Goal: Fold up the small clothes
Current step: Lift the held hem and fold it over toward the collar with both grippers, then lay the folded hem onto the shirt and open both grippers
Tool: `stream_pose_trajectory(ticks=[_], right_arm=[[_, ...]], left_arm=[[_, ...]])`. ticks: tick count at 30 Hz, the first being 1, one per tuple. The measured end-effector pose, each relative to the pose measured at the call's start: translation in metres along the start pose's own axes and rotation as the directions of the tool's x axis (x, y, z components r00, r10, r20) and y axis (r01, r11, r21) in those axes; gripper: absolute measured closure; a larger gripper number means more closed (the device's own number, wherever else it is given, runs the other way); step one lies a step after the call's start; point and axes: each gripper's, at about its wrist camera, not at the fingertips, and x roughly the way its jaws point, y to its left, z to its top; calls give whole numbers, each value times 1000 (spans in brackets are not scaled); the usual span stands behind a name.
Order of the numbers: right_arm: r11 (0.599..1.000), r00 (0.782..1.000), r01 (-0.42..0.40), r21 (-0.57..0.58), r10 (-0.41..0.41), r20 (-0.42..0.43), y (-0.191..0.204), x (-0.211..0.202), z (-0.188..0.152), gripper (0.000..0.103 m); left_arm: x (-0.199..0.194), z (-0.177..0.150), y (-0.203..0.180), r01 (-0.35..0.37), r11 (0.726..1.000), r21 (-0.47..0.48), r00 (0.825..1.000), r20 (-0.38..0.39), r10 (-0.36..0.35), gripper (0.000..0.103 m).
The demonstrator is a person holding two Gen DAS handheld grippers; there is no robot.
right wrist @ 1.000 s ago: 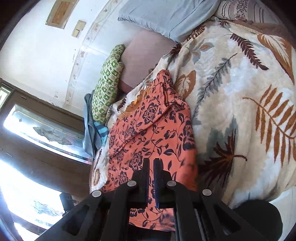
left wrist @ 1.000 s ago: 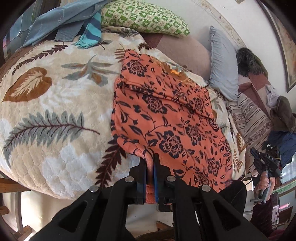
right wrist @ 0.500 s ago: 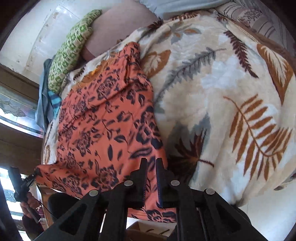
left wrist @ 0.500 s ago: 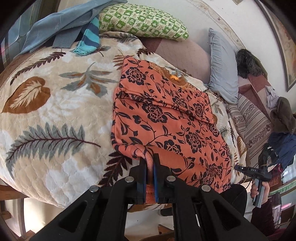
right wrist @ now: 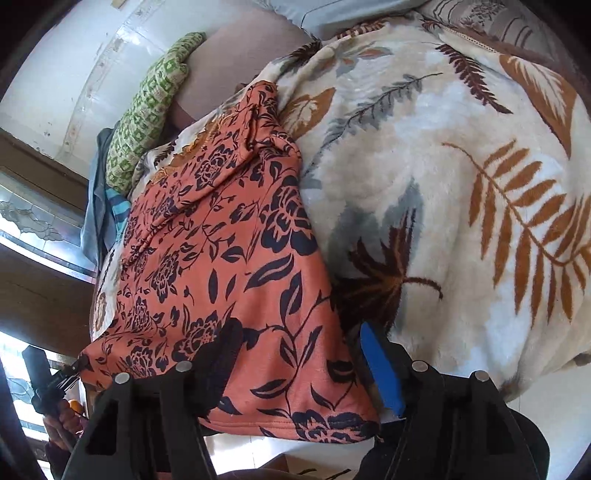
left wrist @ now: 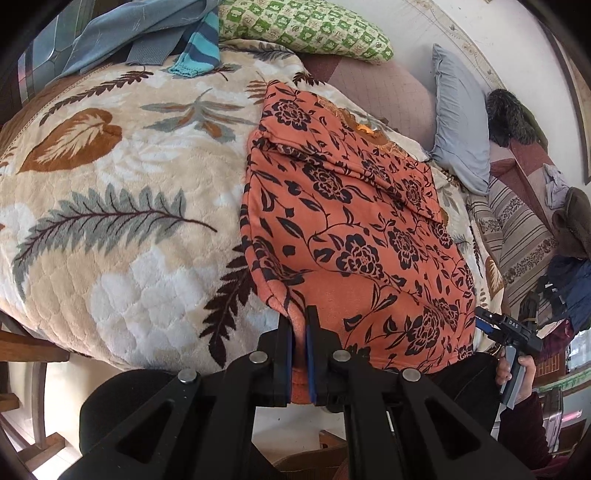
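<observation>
On your far left, a heap of blue cloth (left wrist: 122, 33) and a striped teal piece (left wrist: 197, 55) lie at the head of the bed, beside a green checked pillow (left wrist: 303, 27). The bed is covered by a cream blanket (left wrist: 110, 192) printed with brown and grey leaves. Along its middle lies the orange floral garment (left wrist: 354, 221), folded lengthwise, its near hem hanging over the bed's edge toward you. Your left gripper (left wrist: 300, 332) has its jaws nearly together, pinching the near left corner of that hem, so the fabric bunches between the blue pads. In the right wrist view the same garment (right wrist: 229, 266) runs from the pillow end down to the near edge, with the blanket (right wrist: 461, 184) bare to its right. Your right gripper (right wrist: 299, 354) has its jaws spread wide at the garment's near right corner; one finger (right wrist: 218, 354) shows dark through the cloth and the blue-padded finger (right wrist: 380, 369) stands just off the fabric's edge. Further right in the left wrist view, a grey pillow (left wrist: 458, 122) leans against the wall, and striped cushions (left wrist: 517, 229) lie beyond.
</observation>
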Motion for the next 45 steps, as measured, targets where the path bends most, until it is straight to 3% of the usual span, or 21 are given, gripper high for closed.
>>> stream_pose_trajectory(ticks=[2,4,5,6,8,9,13,19,23,28,30,33,37,40,41,42,43,45], right_arm=[[1000,997,22,10,-21,-75,-3,19,0,50],[998,995,27,-52,-32,-90,6,22,-3,59],[995,994,12,-96,-23,-111,14,23,-7,81],[993,992,11,-120,-26,-125,19,25,-11,89],[987,992,30,-161,-49,-116,28,24,-17,95],[988,993,13,-157,-31,-114,29,22,-18,95],[979,982,-184,-94,178,-68,38,-3,-5,97],[932,932,-352,-92,358,59,68,-39,52,97],[924,911,-377,-72,383,153,79,-35,112,97],[934,906,-356,0,346,243,80,4,203,97],[940,921,-335,63,313,231,74,37,240,97],[901,924,-371,226,334,185,51,96,282,94],[876,936,-346,336,297,189,29,150,306,94],[843,917,-397,363,348,194,13,165,307,94],[825,904,-428,369,379,199,8,165,306,94],[804,889,-458,378,409,208,2,164,304,94],[783,874,-487,387,433,221,-2,162,303,94],[753,850,-527,394,460,258,-9,152,299,88]], left_arm=[[2,-4,3,-8,1000,-11,1000,-9,8,97],[1,-6,7,-8,1000,-22,1000,-10,8,97],[1,-7,8,-6,1000,-28,1000,-8,5,97],[1,-6,9,-1,999,-36,1000,-7,1,97],[-1,-3,9,9,999,-45,1000,-2,-10,97],[-3,-1,8,12,999,-41,1000,2,-11,97],[-12,19,2,39,999,-28,999,30,-38,97],[-21,78,-11,75,997,-2,994,85,-75,97],[-9,146,-11,83,996,-16,991,104,-80,97],[37,251,4,78,991,-110,992,107,-67,97],[67,288,14,88,983,-160,992,104,-72,96],[120,332,22,71,978,-197,993,103,-51,95],[176,351,30,20,980,-199,997,74,-6,90],[182,339,51,133,954,-268,987,124,-102,70],[176,334,58,138,947,-290,983,158,-95,55],[166,328,67,127,936,-327,976,207,-60,46],[152,320,79,144,914,-379,960,278,-36,33],[127,302,100,243,839,-487,920,389,-41,30]])
